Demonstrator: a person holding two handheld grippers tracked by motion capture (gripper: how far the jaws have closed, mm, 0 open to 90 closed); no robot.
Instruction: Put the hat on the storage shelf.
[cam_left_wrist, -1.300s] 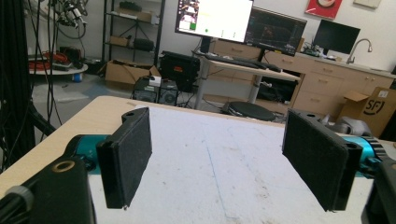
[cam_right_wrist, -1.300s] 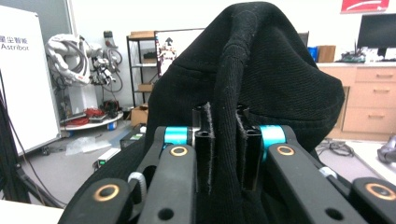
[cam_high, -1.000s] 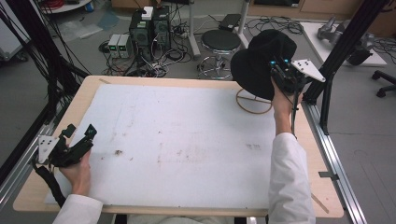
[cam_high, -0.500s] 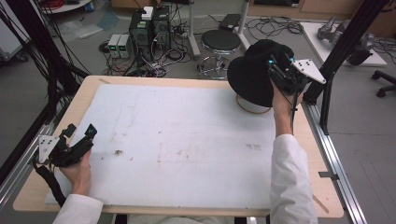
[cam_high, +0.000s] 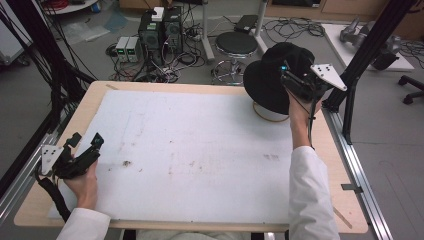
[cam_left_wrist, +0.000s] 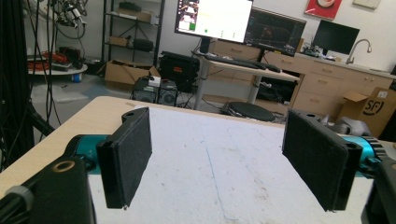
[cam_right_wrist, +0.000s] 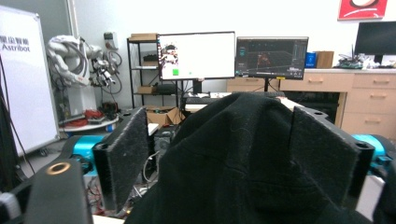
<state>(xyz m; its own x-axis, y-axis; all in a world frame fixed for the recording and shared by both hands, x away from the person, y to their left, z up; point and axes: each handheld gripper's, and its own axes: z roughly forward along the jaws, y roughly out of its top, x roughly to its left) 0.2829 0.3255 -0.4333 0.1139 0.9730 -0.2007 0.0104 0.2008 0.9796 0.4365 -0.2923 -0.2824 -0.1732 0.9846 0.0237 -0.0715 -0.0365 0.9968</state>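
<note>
Over at the far right corner of the table (cam_high: 60, 200), the black hat (cam_high: 267, 80) sits draped on a round stand (cam_high: 270, 114), right up against the table's far edge and close to the black frame post (cam_high: 360, 60) on that side, so not much room there; the white mat (cam_high: 200, 160) stretches bare across the middle, plenty of open surface between the two hands. From the high view, the right gripper (cam_high: 287, 80) hangs at the hat's right side, the left gripper (cam_high: 85, 145) rests low near the near left corner, well apart from everything. The right gripper view brings the hat (cam_right_wrist: 243, 163) in close, its dark cloth bulging up between the jaws, and here the jaws have just been opening: the left pad (cam_right_wrist: 126, 154) stands clear of the cloth, the right pad overlaps it, so contact there can't be told. The left gripper view looks out across the mat (cam_left_wrist: 215, 186), its jaws spread wide with nothing between them
</note>
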